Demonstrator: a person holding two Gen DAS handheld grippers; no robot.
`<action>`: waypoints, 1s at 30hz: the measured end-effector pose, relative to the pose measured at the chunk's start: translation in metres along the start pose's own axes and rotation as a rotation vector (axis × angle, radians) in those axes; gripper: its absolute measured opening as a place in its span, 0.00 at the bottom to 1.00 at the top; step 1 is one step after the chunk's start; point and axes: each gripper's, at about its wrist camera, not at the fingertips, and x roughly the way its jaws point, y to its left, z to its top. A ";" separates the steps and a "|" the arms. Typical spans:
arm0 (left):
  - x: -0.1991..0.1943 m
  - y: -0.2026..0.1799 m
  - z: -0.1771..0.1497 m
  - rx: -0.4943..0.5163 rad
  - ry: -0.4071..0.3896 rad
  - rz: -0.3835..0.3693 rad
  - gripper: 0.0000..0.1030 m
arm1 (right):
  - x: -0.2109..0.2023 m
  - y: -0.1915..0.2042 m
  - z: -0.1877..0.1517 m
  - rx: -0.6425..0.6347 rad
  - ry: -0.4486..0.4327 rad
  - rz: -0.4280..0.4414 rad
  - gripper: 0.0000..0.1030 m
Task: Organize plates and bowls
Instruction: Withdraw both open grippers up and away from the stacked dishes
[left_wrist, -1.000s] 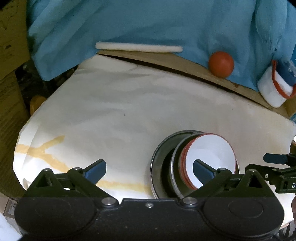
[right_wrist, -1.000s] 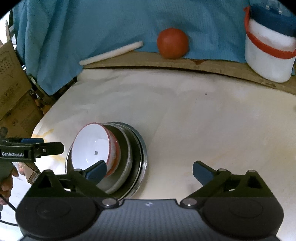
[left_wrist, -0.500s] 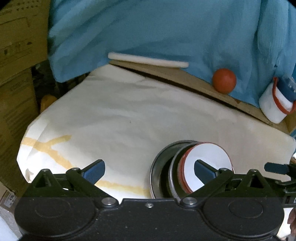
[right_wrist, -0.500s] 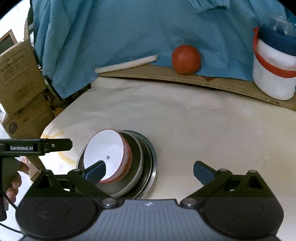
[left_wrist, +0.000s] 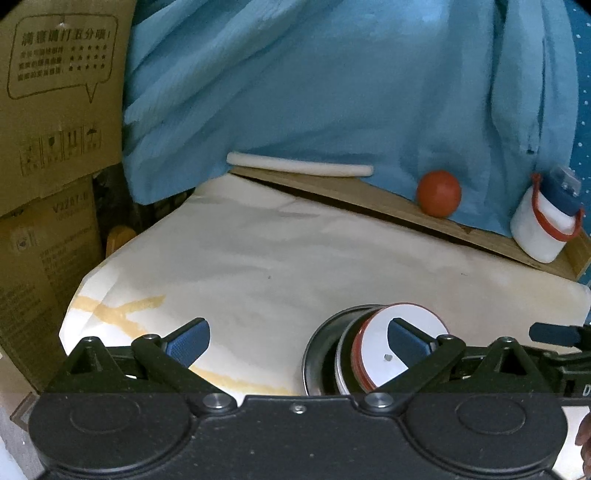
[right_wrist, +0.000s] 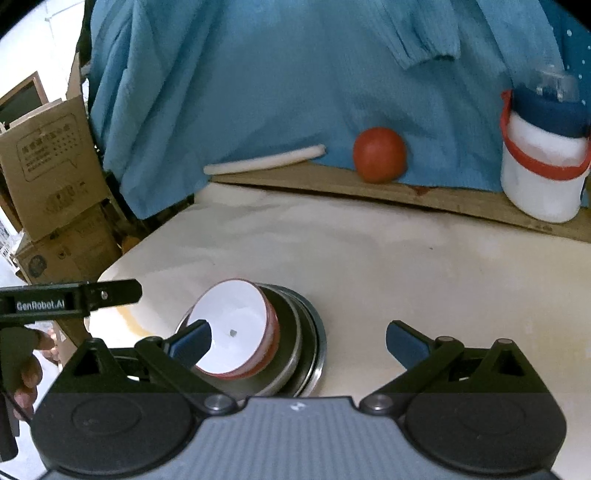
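While both tongs (right_wrist: 297, 338) gape, bowl (right_wrist: 236, 332) lies left.

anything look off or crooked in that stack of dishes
Yes: the red-rimmed white bowl sits tilted in the metal plates, leaning left rather than nested flat. There's also a small dark speck inside it. No spill or visible damage.

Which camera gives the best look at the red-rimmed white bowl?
The right wrist view: the red-rimmed white bowl shows nearly whole, nested in the metal dishes. In the left wrist view a gripper finger covers part of it.
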 end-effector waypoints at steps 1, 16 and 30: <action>-0.001 0.000 -0.001 0.001 -0.004 -0.001 0.99 | -0.001 0.001 0.000 -0.001 -0.006 -0.004 1.00; -0.040 0.007 -0.035 0.075 -0.043 -0.050 0.99 | -0.033 0.038 -0.036 0.032 -0.062 -0.107 1.00; -0.075 0.033 -0.070 0.092 -0.044 -0.047 0.99 | -0.062 0.082 -0.071 0.021 -0.065 -0.153 1.00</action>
